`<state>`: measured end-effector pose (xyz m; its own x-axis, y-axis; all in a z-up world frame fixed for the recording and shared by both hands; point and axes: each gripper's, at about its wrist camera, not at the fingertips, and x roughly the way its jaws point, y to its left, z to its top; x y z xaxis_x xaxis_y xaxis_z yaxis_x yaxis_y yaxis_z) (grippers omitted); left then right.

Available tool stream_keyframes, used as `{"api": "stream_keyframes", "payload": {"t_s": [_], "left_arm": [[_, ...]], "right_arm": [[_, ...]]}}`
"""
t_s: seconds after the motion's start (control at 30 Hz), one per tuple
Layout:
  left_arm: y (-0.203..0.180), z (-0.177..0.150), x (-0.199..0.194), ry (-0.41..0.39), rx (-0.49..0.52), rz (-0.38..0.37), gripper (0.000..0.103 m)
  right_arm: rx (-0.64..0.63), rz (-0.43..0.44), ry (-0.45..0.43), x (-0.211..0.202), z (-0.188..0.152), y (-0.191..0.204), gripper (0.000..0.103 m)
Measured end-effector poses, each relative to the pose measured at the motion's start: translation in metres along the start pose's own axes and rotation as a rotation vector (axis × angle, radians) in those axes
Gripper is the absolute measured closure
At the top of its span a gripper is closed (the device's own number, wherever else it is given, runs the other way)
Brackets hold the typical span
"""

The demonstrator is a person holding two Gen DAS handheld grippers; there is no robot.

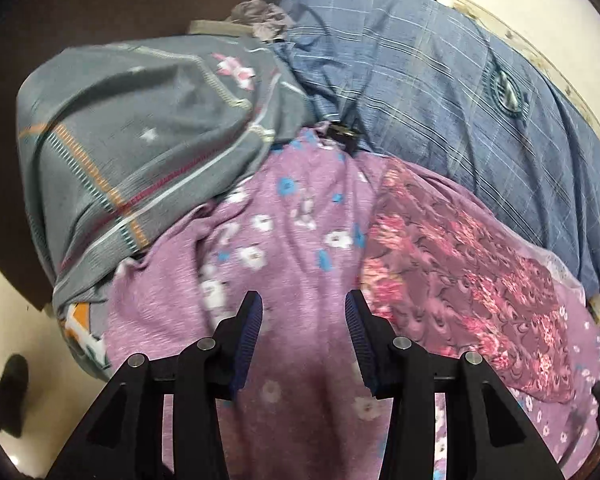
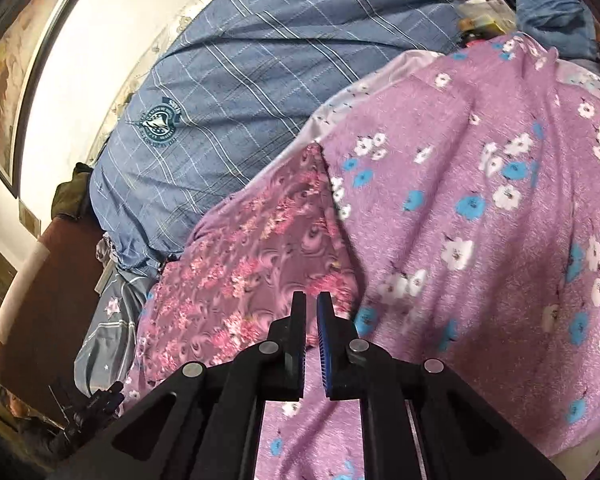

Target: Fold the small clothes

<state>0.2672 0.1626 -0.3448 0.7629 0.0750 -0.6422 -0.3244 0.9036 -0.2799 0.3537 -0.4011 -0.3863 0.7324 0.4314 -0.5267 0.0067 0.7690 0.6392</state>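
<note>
A small maroon cloth with pink flowers (image 1: 460,248) lies on a purple sheet with white and blue flowers (image 1: 292,240). In the right wrist view the cloth (image 2: 244,280) sits left of centre on the sheet (image 2: 480,240). My left gripper (image 1: 304,304) is open and empty above the purple sheet, just left of the cloth. My right gripper (image 2: 311,300) is almost closed, with a narrow gap between its fingers, and hovers over the cloth's near right edge. Nothing shows between its fingers.
A blue checked quilt (image 1: 440,80) with round emblems lies behind the cloth, also in the right wrist view (image 2: 240,80). A grey patterned blanket (image 1: 140,140) bulges at the left. A white wall (image 2: 80,80) runs along the bed. Clutter (image 2: 484,16) sits at the far end.
</note>
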Motion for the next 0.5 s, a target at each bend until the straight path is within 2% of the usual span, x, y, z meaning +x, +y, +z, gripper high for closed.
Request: {"api": "stream_keyframes", "payload": {"t_s": [0.17, 0.3, 0.5], "left_arm": [[-0.07, 0.001, 0.009, -0.004, 0.165, -0.043, 0.045], [-0.113, 0.0, 0.034, 0.03, 0.219, -0.069, 0.041], [-0.136, -0.004, 0.082, 0.07, 0.304, 0.023, 0.037]], "right_arm": [[-0.109, 0.025, 0.094, 0.056, -0.01, 0.054, 0.095], [-0.183, 0.046, 0.166, 0.099, -0.023, 0.096, 0.092], [-0.21, 0.054, 0.236, 0.138, -0.034, 0.119, 0.088]]}}
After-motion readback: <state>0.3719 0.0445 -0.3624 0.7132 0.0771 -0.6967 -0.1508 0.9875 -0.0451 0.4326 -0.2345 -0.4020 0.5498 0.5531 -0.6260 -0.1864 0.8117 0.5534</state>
